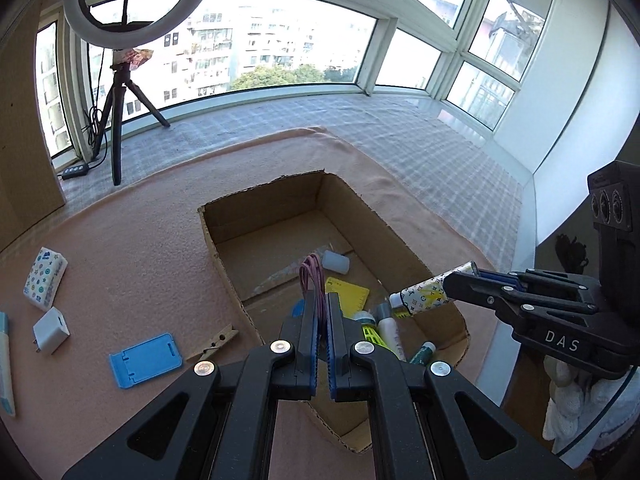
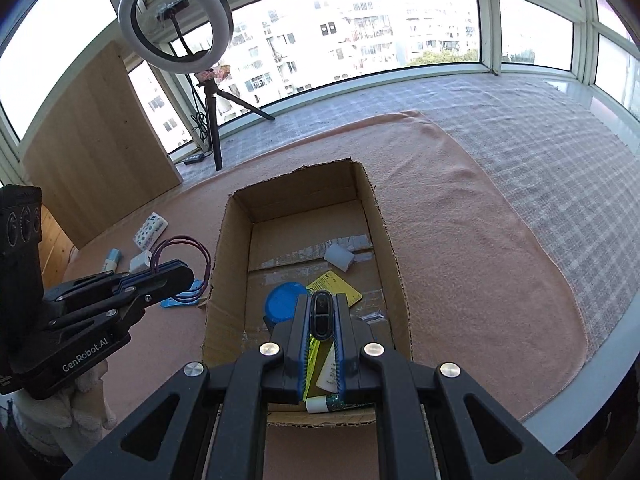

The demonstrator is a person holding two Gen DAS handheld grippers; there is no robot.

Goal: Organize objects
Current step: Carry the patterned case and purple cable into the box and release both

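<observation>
Your left gripper (image 1: 322, 312) fills the bottom centre of the left wrist view, its blue pads pressed together on a purple coiled cable (image 1: 312, 276) whose loops stand up above the tips. It hangs over the open cardboard box (image 1: 280, 196), probably so the cable can drop straight in with the rest.

At the right edge of that view your right gripper (image 1: 450, 288) is clamped on a patterned white and yellow tube (image 1: 424, 294), cap end toward the box. In its own view, bottom centre, the dark thing between the pads is likely that tube's crimped end, though the angle makes it hard to be sure.

Already in the box are a blue lid (image 2: 284, 300), a yellow card (image 2: 336, 286) and a small white cylinder (image 2: 339, 258), so you seem well into the sorting.

Left of the box, at the left side of the left wrist view, a tissue pack (image 1: 44, 278), a white charger (image 1: 51, 330), a wooden clothespin (image 1: 216, 344) and a blue phone stand (image 1: 146, 360) still wait on the peach cloth (image 1: 140, 260).

Beyond it lies a checked cloth (image 2: 520, 120) along a bay window, with a ring light (image 2: 176, 20) on a tripod at the upper left.
</observation>
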